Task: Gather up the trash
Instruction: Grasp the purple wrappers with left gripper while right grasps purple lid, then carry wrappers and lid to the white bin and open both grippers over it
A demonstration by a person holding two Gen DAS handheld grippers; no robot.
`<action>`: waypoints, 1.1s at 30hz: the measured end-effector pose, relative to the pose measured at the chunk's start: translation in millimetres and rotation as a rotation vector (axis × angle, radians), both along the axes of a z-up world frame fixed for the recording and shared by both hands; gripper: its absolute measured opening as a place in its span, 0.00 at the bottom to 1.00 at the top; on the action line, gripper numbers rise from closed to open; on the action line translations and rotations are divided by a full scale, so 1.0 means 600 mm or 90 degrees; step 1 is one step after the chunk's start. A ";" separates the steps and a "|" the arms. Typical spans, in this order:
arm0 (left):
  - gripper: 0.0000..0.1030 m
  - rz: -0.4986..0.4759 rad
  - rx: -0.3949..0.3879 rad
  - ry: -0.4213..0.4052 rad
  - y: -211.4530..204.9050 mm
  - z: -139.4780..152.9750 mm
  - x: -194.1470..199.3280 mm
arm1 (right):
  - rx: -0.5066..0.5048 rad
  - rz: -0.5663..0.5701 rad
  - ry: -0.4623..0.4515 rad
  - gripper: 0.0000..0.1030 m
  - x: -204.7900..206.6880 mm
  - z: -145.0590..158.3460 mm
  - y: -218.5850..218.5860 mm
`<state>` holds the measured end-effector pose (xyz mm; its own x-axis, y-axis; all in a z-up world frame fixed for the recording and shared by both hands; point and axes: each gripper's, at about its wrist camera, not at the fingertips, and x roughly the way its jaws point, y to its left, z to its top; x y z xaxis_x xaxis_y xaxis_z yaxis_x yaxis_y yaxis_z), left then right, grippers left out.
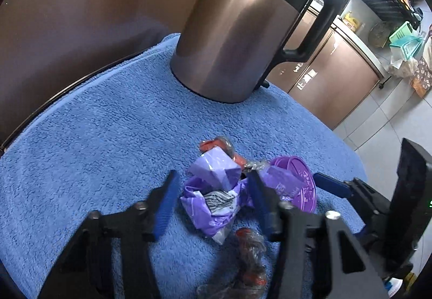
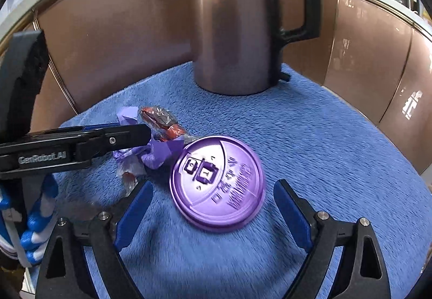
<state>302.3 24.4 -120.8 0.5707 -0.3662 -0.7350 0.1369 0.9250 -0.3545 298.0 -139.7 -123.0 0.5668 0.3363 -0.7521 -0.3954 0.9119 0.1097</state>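
Observation:
A crumpled purple wrapper [image 1: 213, 196] lies on the blue towel [image 1: 94, 137], between the open jaws of my left gripper [image 1: 212, 191]. A clear wrapper with red bits [image 1: 251, 253] lies just in front of it, and another [image 1: 224, 145] behind. A purple plastic cup lid [image 2: 217, 183] lies flat to the right; my right gripper [image 2: 213, 207] is open with its fingers either side of the lid's near edge. The lid also shows in the left wrist view [image 1: 297, 180]. In the right wrist view the left gripper [image 2: 129, 137] reaches over the purple wrapper [image 2: 159, 153].
A brown and black Midea kettle [image 1: 237, 37] stands on the towel's far side, also in the right wrist view [image 2: 237, 29]. Brown cabinet fronts [image 2: 372, 61] surround the towel. Tiled floor [image 1: 383, 123] and kitchen clutter lie to the right.

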 end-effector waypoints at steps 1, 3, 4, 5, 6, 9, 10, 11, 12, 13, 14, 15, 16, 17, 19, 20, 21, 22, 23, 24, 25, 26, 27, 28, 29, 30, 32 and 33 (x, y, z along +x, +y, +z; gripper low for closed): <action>0.38 0.000 -0.008 0.004 0.002 -0.003 0.001 | -0.004 -0.005 0.002 0.88 0.003 -0.005 0.001; 0.36 0.001 -0.017 0.003 0.006 -0.005 0.003 | 0.003 -0.013 0.009 0.82 0.009 -0.010 -0.001; 0.34 0.001 -0.020 0.001 0.007 -0.005 0.002 | 0.006 -0.018 0.012 0.75 0.009 -0.010 -0.003; 0.32 0.001 -0.023 -0.001 0.008 -0.003 0.001 | 0.008 -0.021 0.011 0.75 0.008 -0.010 -0.005; 0.31 0.002 -0.026 -0.004 0.010 -0.001 -0.002 | 0.013 -0.022 0.010 0.75 0.005 -0.009 -0.009; 0.29 0.006 -0.040 -0.014 0.015 0.012 -0.013 | 0.016 -0.028 -0.002 0.74 -0.006 -0.001 -0.017; 0.28 0.007 -0.043 -0.017 0.019 0.016 -0.019 | 0.020 -0.028 -0.004 0.74 -0.012 0.002 -0.021; 0.28 0.008 -0.047 -0.019 0.021 0.020 -0.025 | 0.023 -0.031 -0.007 0.74 -0.018 0.006 -0.025; 0.28 0.009 -0.052 -0.022 0.023 0.024 -0.031 | 0.025 -0.033 -0.010 0.74 -0.024 0.009 -0.028; 0.28 0.010 -0.058 -0.025 0.027 0.031 -0.038 | 0.030 -0.037 -0.013 0.74 -0.034 0.015 -0.033; 0.28 0.010 -0.063 -0.028 0.030 0.037 -0.044 | 0.034 -0.039 -0.016 0.74 -0.042 0.019 -0.037; 0.28 0.011 -0.067 -0.032 0.033 0.043 -0.052 | 0.038 -0.042 -0.019 0.74 -0.052 0.024 -0.042; 0.28 0.014 -0.069 -0.037 0.038 0.049 -0.060 | 0.041 -0.047 -0.023 0.74 -0.062 0.029 -0.048; 0.28 0.016 -0.070 -0.040 0.046 0.054 -0.068 | 0.046 -0.052 -0.028 0.74 -0.074 0.036 -0.055; 0.28 0.022 -0.072 -0.048 0.056 0.067 -0.082 | 0.054 -0.061 -0.034 0.74 -0.093 0.048 -0.067; 0.28 0.025 -0.071 -0.052 0.057 0.076 -0.091 | 0.058 -0.064 -0.037 0.74 -0.105 0.053 -0.074; 0.28 0.030 -0.071 -0.058 0.063 0.085 -0.102 | 0.062 -0.069 -0.040 0.74 -0.119 0.059 -0.082; 0.28 0.034 -0.071 -0.061 0.069 0.093 -0.112 | 0.066 -0.073 -0.042 0.74 -0.129 0.063 -0.090; 0.28 0.037 -0.071 -0.064 0.066 0.102 -0.115 | 0.070 -0.079 -0.046 0.74 -0.142 0.069 -0.098; 0.28 0.041 -0.072 -0.068 0.072 0.109 -0.124 | 0.075 -0.086 -0.050 0.74 -0.155 0.074 -0.108; 0.28 0.044 -0.072 -0.072 0.076 0.118 -0.135 | 0.080 -0.093 -0.054 0.74 -0.171 0.080 -0.118; 0.28 0.045 -0.071 -0.076 0.075 0.126 -0.144 | 0.087 -0.102 -0.059 0.74 -0.188 0.085 -0.131; 0.28 0.044 -0.070 -0.079 0.075 0.135 -0.157 | 0.091 -0.111 -0.062 0.74 -0.198 0.087 -0.142; 0.28 0.040 -0.068 -0.082 0.072 0.141 -0.166 | 0.095 -0.123 -0.066 0.74 -0.216 0.091 -0.156; 0.28 0.035 -0.063 -0.085 0.067 0.147 -0.176 | 0.098 -0.133 -0.069 0.74 -0.231 0.096 -0.170; 0.28 0.029 -0.059 -0.089 0.060 0.153 -0.186 | 0.101 -0.145 -0.072 0.74 -0.247 0.099 -0.184; 0.28 0.010 -0.053 -0.095 0.038 0.164 -0.206 | 0.110 -0.175 -0.077 0.74 -0.280 0.102 -0.220; 0.28 0.003 -0.052 -0.097 0.029 0.168 -0.213 | 0.115 -0.194 -0.079 0.74 -0.301 0.103 -0.242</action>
